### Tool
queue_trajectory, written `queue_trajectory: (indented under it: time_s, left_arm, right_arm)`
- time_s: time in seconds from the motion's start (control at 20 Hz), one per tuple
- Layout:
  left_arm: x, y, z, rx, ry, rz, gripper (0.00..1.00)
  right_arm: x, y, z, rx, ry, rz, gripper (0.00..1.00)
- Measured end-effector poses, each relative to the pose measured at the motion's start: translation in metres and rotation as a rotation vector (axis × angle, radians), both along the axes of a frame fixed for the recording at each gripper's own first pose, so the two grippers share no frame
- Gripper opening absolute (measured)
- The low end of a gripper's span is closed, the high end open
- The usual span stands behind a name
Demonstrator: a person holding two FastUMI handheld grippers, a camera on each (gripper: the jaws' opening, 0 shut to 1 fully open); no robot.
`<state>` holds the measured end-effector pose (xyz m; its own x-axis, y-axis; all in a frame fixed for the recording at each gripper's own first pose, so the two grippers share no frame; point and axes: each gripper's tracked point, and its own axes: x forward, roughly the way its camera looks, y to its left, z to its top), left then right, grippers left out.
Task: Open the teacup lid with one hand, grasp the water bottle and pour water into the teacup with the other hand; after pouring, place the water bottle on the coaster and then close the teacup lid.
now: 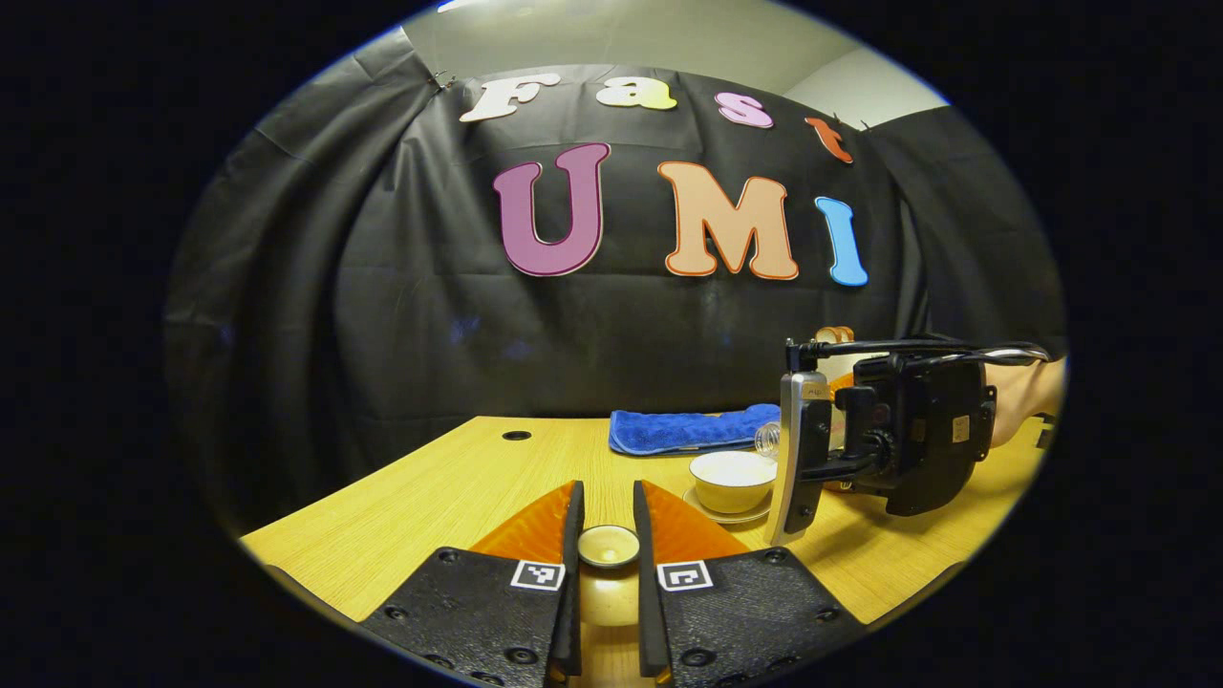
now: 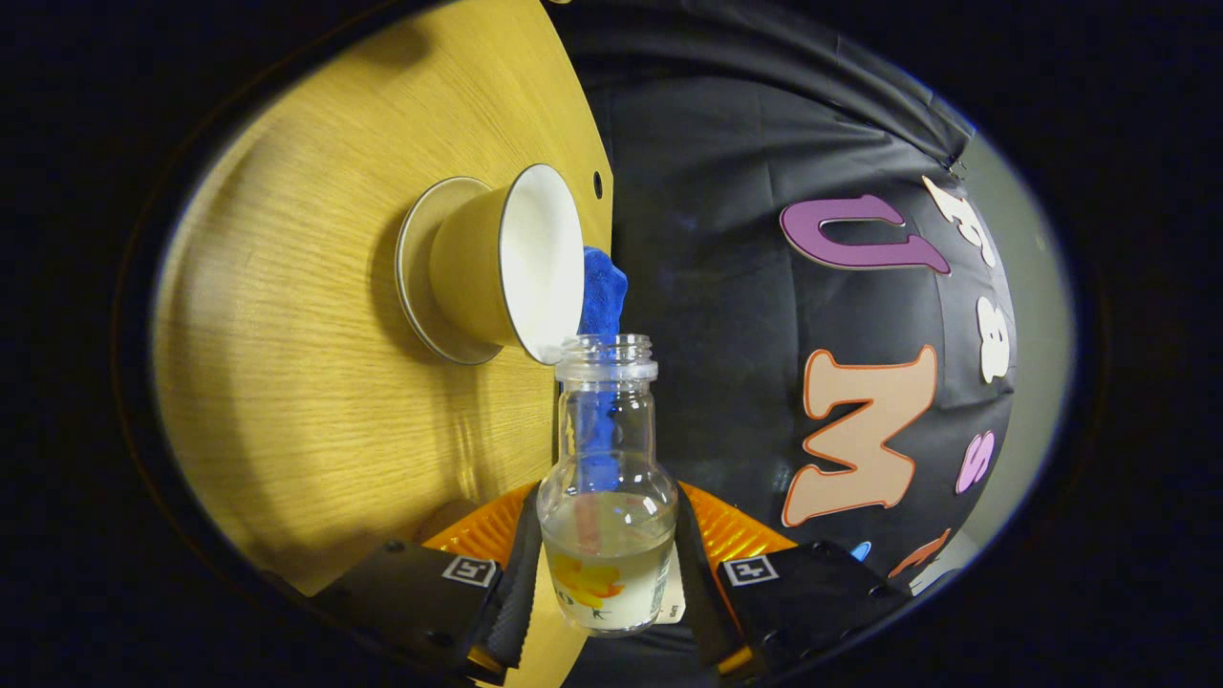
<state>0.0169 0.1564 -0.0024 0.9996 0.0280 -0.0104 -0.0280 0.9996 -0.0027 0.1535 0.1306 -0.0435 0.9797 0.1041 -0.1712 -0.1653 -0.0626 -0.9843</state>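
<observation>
We hold the teacup lid (image 1: 609,547) clamped in the left hand-held gripper (image 1: 609,535), and the right hand-held gripper (image 2: 608,564) grips the tipped water bottle (image 2: 608,497) at its wide base. Its mouth is at the open teacup (image 2: 511,268), near the tabletop's (image 1: 420,497) far edge. Glass and porcelain look slick and breakable. We cannot find the coaster.

You have a folded blue towel (image 1: 690,429) lying near the far edge of the wooden table (image 1: 430,497), close to the black cloth wall (image 1: 430,315). A small round hole (image 1: 516,436) sits in the tabletop toward its far left corner, well apart from the towel.
</observation>
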Motion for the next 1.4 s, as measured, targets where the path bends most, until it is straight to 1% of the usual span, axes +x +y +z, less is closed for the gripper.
queue_trajectory:
  time_s: [0.35, 0.7, 0.8, 1.05, 1.4]
  left_arm:
    - [0.001, -0.001, 0.0, -0.002, 0.0, -0.001, 0.2]
    - [0.001, -0.001, 0.0, -0.002, -0.001, -0.004, 0.22]
    - [0.001, -0.001, 0.0, -0.003, 0.0, -0.005, 0.21]
    - [0.001, -0.002, 0.0, -0.004, 0.0, -0.008, 0.2]
    - [0.0, -0.002, 0.0, -0.004, 0.001, -0.009, 0.2]
  right_arm:
    - [-0.008, 0.021, 0.005, -0.097, -0.056, 0.061, 0.7]
    - [-0.003, 0.029, 0.013, -0.197, -0.087, 0.094, 0.71]
    - [-0.003, 0.028, 0.016, -0.216, -0.095, 0.099, 0.69]
    - [-0.003, 0.03, 0.021, -0.278, -0.118, 0.116, 0.69]
    - [-0.005, 0.041, 0.028, -0.313, -0.142, 0.14, 0.69]
